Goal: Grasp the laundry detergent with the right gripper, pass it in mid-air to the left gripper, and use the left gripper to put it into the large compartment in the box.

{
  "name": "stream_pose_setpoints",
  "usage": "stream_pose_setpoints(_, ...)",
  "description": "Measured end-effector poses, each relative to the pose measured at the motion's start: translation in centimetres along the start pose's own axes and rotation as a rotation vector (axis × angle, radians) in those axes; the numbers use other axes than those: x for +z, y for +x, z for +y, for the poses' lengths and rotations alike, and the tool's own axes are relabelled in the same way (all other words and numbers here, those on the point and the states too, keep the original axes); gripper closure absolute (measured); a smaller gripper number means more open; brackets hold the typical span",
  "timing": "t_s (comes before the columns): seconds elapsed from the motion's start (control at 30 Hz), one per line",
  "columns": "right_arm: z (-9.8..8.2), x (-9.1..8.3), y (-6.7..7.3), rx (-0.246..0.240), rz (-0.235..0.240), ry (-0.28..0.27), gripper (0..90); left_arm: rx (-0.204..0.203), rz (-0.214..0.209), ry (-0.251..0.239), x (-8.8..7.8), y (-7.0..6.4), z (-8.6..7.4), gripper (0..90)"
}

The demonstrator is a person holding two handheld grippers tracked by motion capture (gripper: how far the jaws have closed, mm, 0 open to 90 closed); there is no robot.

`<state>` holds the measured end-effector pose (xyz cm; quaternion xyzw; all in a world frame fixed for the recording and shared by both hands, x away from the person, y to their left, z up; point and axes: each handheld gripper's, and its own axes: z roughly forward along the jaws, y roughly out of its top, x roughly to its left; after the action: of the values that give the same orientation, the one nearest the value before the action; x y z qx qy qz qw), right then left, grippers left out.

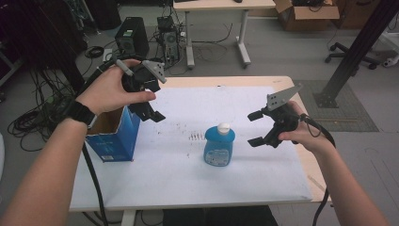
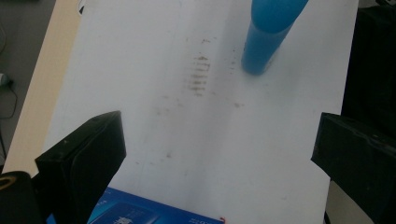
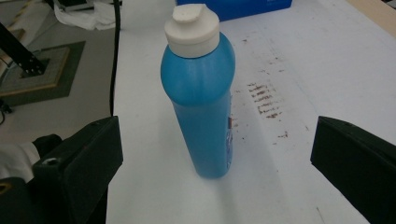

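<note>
The right gripper [image 1: 258, 128] is lining up on the blue bottle [image 1: 219, 146] standing mid-table, jaws spread wide (left gripper [image 1: 151, 113] is hanging spread over the blue box [image 1: 115, 136]), so next it probably needs to slide in around the bottle and squeeze.

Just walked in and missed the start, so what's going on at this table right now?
A person holds a two-jaw gripper in each hand above a white-topped table. The right gripper, jaws wide open, points at an upright blue bottle with a white cap, apparently about to grasp it. The left gripper, also open, hovers by an open blue box at the table's left edge. Nothing is gripped yet.
</note>
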<state>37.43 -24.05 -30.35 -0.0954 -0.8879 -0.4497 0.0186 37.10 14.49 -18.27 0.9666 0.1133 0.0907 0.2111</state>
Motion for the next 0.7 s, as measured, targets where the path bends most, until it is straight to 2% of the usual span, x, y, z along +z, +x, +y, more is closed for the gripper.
stream_pose_setpoints(0.07, -0.2, 0.2, 0.0, 0.004, 0.005, -0.012, 2.1, 0.002, -0.001, -0.002, 0.0, 0.0, 0.0, 3.2)
stream_pose_setpoints(0.13, -0.5, 0.6, -0.1, 0.016, 0.032, -0.045, 2.2, 0.0, -0.003, -0.005, 0.0, -0.1, 0.0, 3.2)
stream_pose_setpoints(0.17, -0.8, 1.1, -0.2, 0.024, 0.045, -0.08, 2.1, -0.001, -0.004, -0.005, 0.1, -0.1, 0.0, 3.2)
stream_pose_setpoints(0.2, -0.8, 1.1, -0.2, 0.024, 0.045, -0.08, 2.1, -0.003, -0.006, -0.002, 0.2, -0.1, 0.0, 3.2)
stream_pose_setpoints(0.27, -1.2, 2.1, -0.3, 0.04, 0.061, -0.115, 2.2, -0.002, -0.01, 0.005, 0.5, -0.1, 0.0, 3.2)
stream_pose_setpoints(0.7, -1.9, 6.0, 0.1, 0.057, 0.064, -0.15, 3.1, -0.016, -0.017, 0.002, 1.0, 0.0, -0.4, 3.3)
